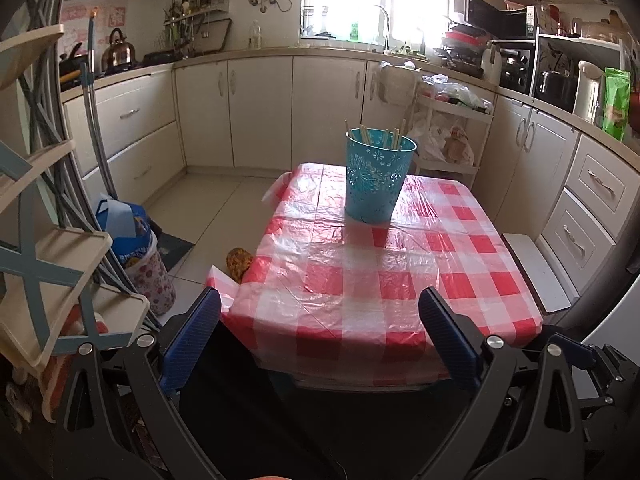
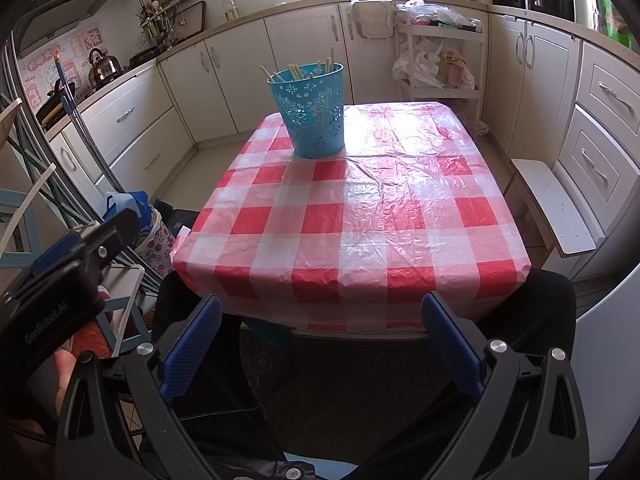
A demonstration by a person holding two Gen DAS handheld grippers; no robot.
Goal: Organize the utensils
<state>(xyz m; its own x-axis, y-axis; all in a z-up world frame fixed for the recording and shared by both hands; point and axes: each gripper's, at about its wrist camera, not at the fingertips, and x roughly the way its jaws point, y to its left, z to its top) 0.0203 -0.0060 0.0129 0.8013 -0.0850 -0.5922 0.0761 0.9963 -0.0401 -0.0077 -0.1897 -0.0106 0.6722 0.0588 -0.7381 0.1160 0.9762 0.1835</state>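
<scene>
Both grippers — left [image 1: 320, 336], right [image 2: 320, 344] — are hanging wide open, empty; chopsticks [image 1: 376, 136] are standing upright in the turquoise bucket [image 1: 378, 184] ahead across the table [image 1: 400, 280].

In the right wrist view, white letters reading "GenRobot.AI" run along the black body of the left gripper [image 2: 60, 280], seen at the left edge. The pink stickers [image 2: 86, 40] on the wall behind the kettle carry characters and small words, too blurred to read with any certainty.
</scene>
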